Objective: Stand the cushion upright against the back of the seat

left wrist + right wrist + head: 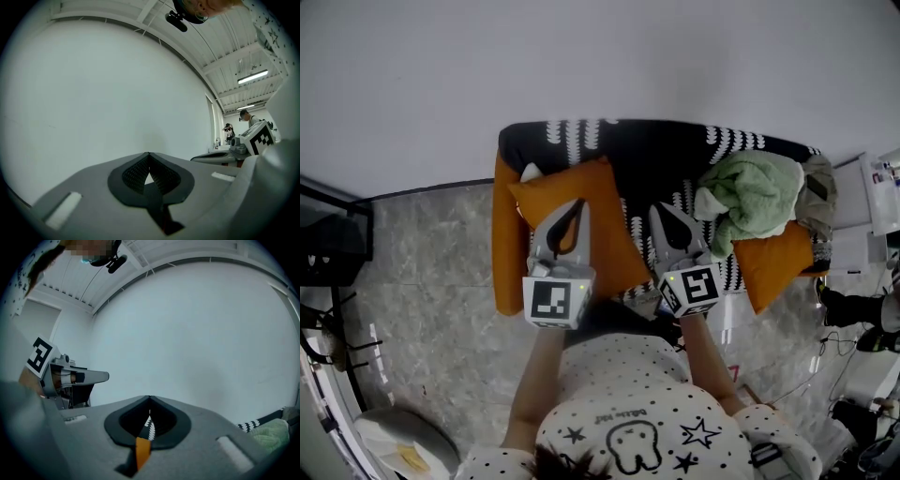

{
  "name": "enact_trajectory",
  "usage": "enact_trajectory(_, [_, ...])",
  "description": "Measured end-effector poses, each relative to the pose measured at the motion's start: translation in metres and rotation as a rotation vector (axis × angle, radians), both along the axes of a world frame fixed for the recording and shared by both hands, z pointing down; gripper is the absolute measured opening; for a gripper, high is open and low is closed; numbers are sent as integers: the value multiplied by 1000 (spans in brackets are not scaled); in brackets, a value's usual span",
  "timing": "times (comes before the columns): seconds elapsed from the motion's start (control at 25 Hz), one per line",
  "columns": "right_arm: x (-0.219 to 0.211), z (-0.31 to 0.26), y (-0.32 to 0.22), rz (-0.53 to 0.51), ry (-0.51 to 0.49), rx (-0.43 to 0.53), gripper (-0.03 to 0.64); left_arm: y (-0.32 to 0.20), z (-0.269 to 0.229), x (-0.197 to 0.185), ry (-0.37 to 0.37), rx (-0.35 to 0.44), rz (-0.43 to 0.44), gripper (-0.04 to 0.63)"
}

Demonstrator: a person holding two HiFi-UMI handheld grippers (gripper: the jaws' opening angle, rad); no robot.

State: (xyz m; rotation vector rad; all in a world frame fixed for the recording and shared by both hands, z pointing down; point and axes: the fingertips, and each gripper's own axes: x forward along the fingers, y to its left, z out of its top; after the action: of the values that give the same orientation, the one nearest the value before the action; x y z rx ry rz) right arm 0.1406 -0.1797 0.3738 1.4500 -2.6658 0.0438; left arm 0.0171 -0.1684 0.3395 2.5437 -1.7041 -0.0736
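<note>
Clearly the orange cushion [605, 225] lies on the left half of the seat [656, 155], its far edge near the back and its left corner close to the seat's left arm. The left gripper [575, 206] hovers over the cushion with its jaws pressed together and nothing between them, and the right gripper [667, 214] is over the middle of the seat, closed the same way and empty. A green cloth [755, 192] is heaped at the right end.
</note>
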Motion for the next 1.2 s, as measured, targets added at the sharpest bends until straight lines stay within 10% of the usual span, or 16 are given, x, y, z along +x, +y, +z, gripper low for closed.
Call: enact_trajectory(1.2, [-21, -4, -9, 126, 24, -2, 3, -15, 8, -32, -1, -25, 109, -7])
